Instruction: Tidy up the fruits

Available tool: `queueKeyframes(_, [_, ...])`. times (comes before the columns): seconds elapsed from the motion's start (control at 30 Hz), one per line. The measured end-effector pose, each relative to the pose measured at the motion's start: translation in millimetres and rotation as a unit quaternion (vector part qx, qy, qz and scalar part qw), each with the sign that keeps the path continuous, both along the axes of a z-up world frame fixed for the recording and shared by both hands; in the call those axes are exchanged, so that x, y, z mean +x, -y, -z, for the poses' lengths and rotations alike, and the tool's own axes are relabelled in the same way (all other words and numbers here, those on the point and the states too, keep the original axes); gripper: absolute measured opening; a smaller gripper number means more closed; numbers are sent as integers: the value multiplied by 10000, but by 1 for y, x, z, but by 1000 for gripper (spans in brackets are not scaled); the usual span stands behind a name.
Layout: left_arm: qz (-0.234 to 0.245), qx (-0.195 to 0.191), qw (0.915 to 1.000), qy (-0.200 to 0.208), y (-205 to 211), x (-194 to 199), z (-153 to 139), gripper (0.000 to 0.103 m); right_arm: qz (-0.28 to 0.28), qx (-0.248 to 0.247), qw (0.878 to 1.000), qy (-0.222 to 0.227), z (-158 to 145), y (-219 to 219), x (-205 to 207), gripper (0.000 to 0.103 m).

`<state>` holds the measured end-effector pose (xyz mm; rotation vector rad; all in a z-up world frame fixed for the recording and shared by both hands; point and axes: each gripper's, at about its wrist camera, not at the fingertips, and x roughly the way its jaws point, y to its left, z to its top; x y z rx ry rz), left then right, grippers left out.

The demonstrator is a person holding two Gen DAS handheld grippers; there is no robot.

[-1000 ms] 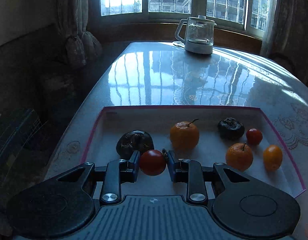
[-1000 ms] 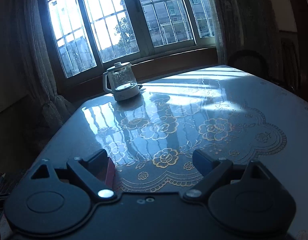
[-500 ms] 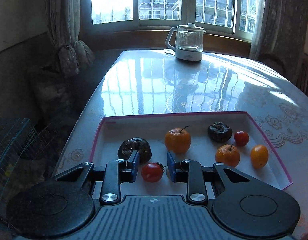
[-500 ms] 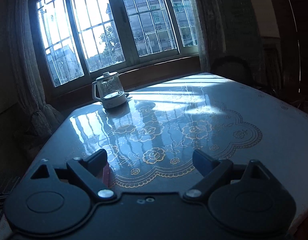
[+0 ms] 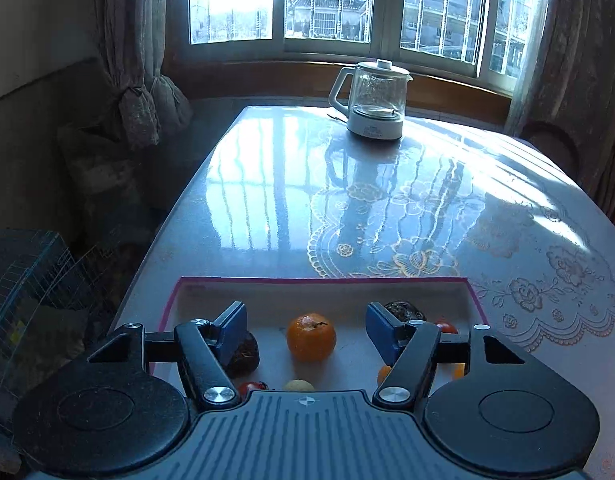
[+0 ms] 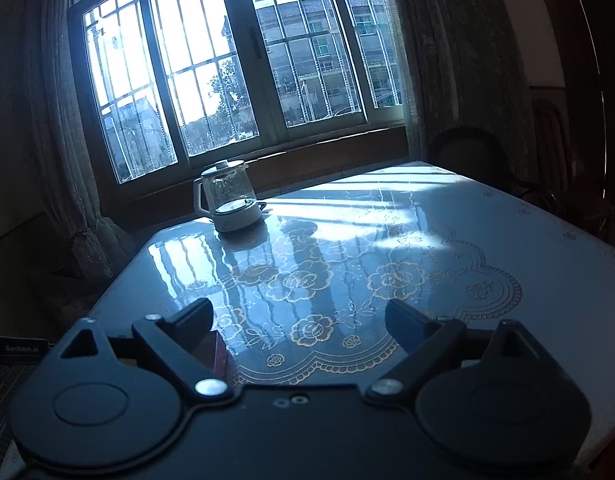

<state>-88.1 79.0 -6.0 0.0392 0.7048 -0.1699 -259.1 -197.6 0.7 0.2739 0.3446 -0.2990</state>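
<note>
Just then my left gripper (image 5: 305, 326) was above the near part of the pink-rimmed tray (image 5: 321, 280), its jaws opening and nothing between the blue pads. The small red tomato (image 5: 249, 387) lay on the tray floor at the bottom edge of the left view, half hidden by the gripper body, so I judged it set down and let go. Beside it a pale yellow fruit (image 5: 298, 385) barely showed.

Inside the tray I could see an orange (image 5: 311, 336) in the middle, a dark wrinkled fruit (image 5: 243, 354) behind the left finger, another dark one (image 5: 403, 310) at the back right, and slivers of red and orange fruit past the right finger, too hidden to name. The fruits seemed to be paired by kind, which I took as the reason for the tomato's spot.

My right gripper (image 6: 299, 316) hung wide apart and empty over the lace-patterned table (image 6: 487, 232), waiting clear of the tray. The kettle (image 5: 373, 100) stood far off by the window.
</note>
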Motion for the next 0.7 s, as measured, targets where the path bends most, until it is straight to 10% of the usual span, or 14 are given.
queueKeyframes(0.7, [-196,411,9990,-1,9,20,-12,103,-175,-20,9998,122,-5,-7,2,99])
